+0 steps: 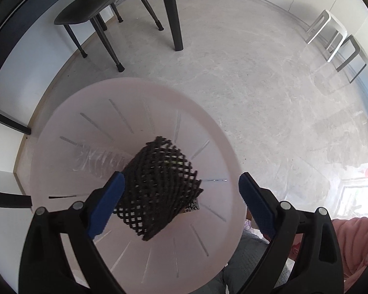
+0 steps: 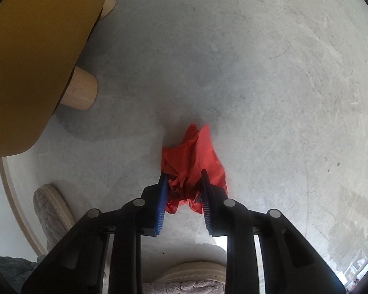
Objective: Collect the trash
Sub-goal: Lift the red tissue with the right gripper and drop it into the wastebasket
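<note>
- My right gripper (image 2: 182, 175) pointed almost straight down at the floor (image 2: 269, 73).
- Its jaws stood nearly together, blue pads (image 2: 160, 204) pinching a crumpled red wrapper (image 2: 191, 156).
- Most of the wrapper stuck out past the fingertips, lying on the floor or just above it; I couldn't tell which.
- A yellow seat (image 2: 32, 56) with a wooden leg (image 2: 82, 90) sat up-left of the wrapper, well apart from it.
- Slippers showed in that view: one (image 2: 51, 208) at lower left, another (image 2: 191, 279) at the bottom edge below the gripper.
- My left gripper (image 1: 181, 180) pointed steeply down over a pale pink bin (image 1: 159, 93).
- Its jaws stood wide apart, gripping nothing.
- A black foam net (image 1: 159, 188) lay inside the bin, seen between the fingers; the left pad (image 1: 108, 203) overlapped its edge in the view, contact not clear.
- A bit of printed scrap (image 1: 192, 207) poked out from under the net.
- The right finger sat over the bin's rim.
- A pink sleeve (image 1: 355, 240) showed at the lower right of that view.
- Farther off on the floor: a dark chair (image 1: 93, 9), a table leg (image 1: 171, 12), and white stools (image 1: 331, 34) by the wall.
</note>
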